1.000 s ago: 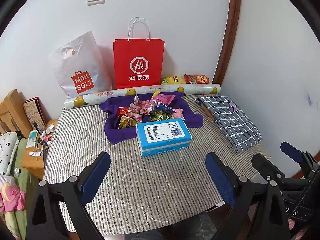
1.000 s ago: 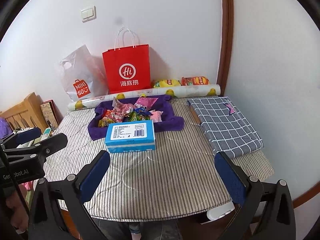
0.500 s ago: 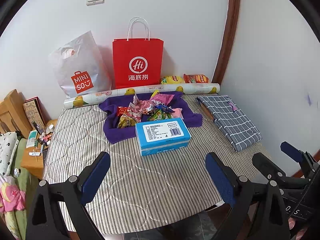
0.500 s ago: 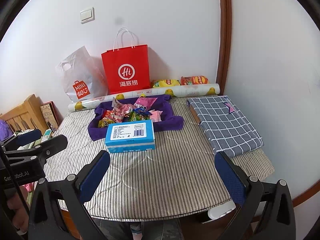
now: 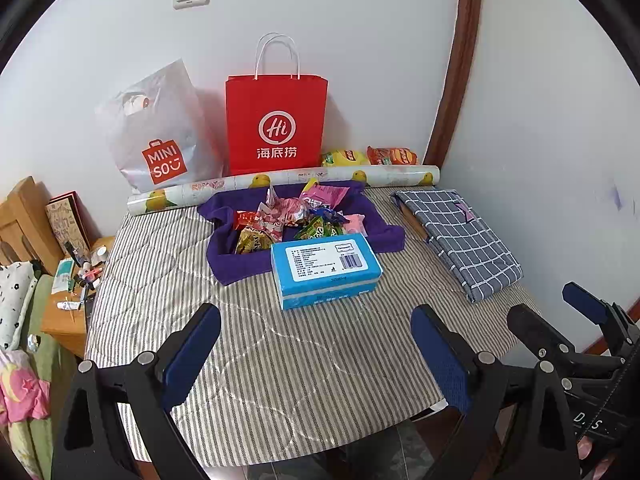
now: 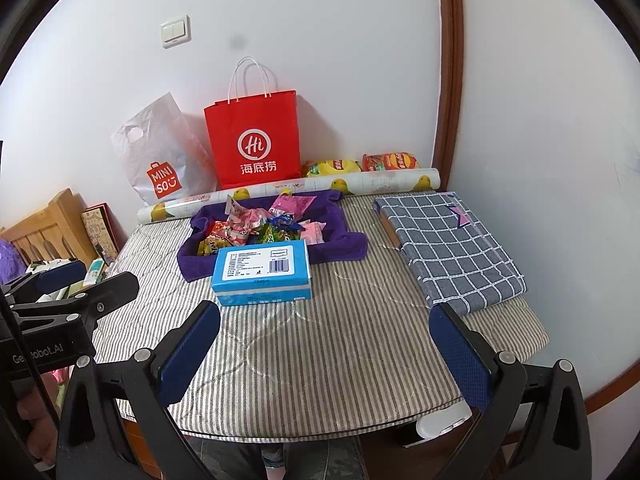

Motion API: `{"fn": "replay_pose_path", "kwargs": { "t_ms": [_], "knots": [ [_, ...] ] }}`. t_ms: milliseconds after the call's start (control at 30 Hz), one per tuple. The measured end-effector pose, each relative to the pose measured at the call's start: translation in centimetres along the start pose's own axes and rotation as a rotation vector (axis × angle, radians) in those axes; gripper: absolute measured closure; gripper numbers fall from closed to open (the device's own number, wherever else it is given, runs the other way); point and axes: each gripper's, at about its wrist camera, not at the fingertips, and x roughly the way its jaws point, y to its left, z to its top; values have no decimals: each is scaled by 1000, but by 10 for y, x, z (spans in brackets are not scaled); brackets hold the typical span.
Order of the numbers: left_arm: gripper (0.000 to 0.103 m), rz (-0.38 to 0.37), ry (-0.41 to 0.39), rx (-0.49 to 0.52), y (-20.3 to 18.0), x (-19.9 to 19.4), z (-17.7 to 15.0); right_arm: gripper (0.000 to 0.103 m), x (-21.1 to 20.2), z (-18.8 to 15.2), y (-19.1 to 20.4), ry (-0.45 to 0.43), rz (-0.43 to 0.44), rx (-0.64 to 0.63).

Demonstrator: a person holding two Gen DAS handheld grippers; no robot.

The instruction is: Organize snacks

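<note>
Worktop (image 5: 280, 360): striped quilted cover, set against a white wall. Landmark: blue tissue box (image 5: 325, 266), flat at the worktop's centre.

Change since a second ago: almost none; your view has crept slightly nearer the box, and nothing on the worktop has shifted.

Snacks (image 5: 288, 220): loose, crinkled packets in red, pink, green and yellow, heaped on a purple cloth (image 5: 240, 264) directly behind the box. Red paper bag (image 5: 276, 120) upright behind that.

Your left tongs (image 5: 316, 354): wide apart, empty, hovering before the box.

Your right tongs (image 6: 324, 350): likewise wide, empty, level, short of the box.
</note>
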Motion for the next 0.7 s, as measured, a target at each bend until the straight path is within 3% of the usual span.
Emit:
{"fn": "replay_pose_path", "kwargs": {
  "t_ms": [700],
  "knots": [
    [7, 0, -1, -1, 2, 0, -1, 0, -2, -1, 1, 0, 0, -4]
  ]
}}
